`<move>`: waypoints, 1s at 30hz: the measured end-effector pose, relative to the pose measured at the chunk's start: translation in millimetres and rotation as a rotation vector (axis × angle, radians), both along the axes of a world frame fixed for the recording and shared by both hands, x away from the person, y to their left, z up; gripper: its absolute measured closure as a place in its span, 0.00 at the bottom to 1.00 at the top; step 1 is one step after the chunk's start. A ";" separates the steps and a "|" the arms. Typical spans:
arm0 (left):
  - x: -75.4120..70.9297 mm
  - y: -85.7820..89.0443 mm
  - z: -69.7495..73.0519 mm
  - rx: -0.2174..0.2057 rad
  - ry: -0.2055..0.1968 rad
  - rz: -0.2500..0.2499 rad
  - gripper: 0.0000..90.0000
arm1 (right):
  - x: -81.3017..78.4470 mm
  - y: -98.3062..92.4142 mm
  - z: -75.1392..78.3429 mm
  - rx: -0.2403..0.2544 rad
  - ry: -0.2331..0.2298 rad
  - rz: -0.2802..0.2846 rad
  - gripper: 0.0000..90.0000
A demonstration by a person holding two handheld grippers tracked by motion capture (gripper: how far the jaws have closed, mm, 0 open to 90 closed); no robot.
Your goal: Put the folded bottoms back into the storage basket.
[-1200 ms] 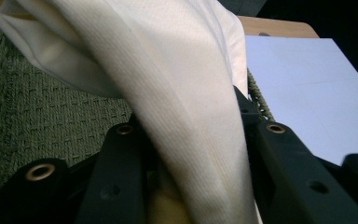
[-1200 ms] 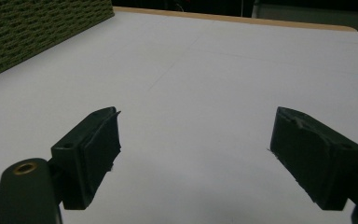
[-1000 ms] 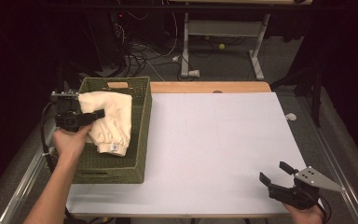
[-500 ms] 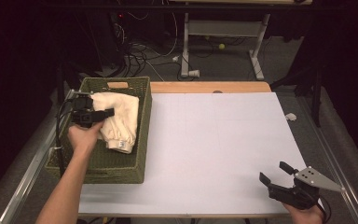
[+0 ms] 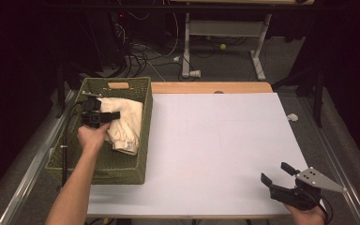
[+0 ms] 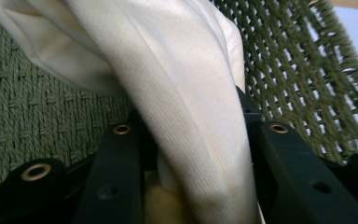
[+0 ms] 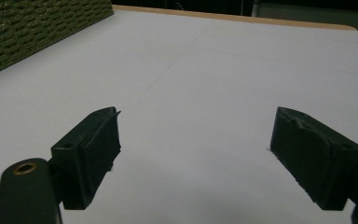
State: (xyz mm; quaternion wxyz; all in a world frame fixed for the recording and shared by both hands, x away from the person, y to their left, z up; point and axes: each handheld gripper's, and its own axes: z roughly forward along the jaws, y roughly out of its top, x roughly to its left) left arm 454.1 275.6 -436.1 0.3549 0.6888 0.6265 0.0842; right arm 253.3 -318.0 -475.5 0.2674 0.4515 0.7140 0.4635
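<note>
You've got a white table top (image 5: 225,150) w/ wood far edge (image 5: 211,87); tennis ball (image 5: 223,46), cables (image 5: 145,51) on floor behind.

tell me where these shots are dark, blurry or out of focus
High view: dark surround, evenly lit white table sheet. Left gripper view: cream ribbed cloth soft and shadowed low between the jaws, green woven basket sharper. Right gripper view: black jaws slightly soft, sheet clear.

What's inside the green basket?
A cream cloth lies inside the green woven basket, and the left gripper is shut on a fold of it. The cloth covers part of the basket's floor, so anything beneath it is hidden.
</note>
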 end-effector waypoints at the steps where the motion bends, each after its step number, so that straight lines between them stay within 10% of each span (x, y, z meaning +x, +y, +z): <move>1: 0.6 0.1 -1.2 0.002 0.002 0.003 0.69 | 0.0 0.0 0.0 -0.001 0.001 0.001 0.18; 13: 6.3 4.4 -10.8 0.047 0.062 0.034 0.63 | 0.1 -0.2 0.0 -0.001 0.001 0.001 0.18; 21: 6.5 8.6 -11.6 0.092 0.103 0.070 0.39 | 0.2 -0.2 -0.1 -0.001 0.001 0.002 0.18; 30: 3.1 9.4 -5.7 0.101 0.082 0.074 0.34 | 0.2 0.0 -0.1 -0.001 0.003 0.001 0.18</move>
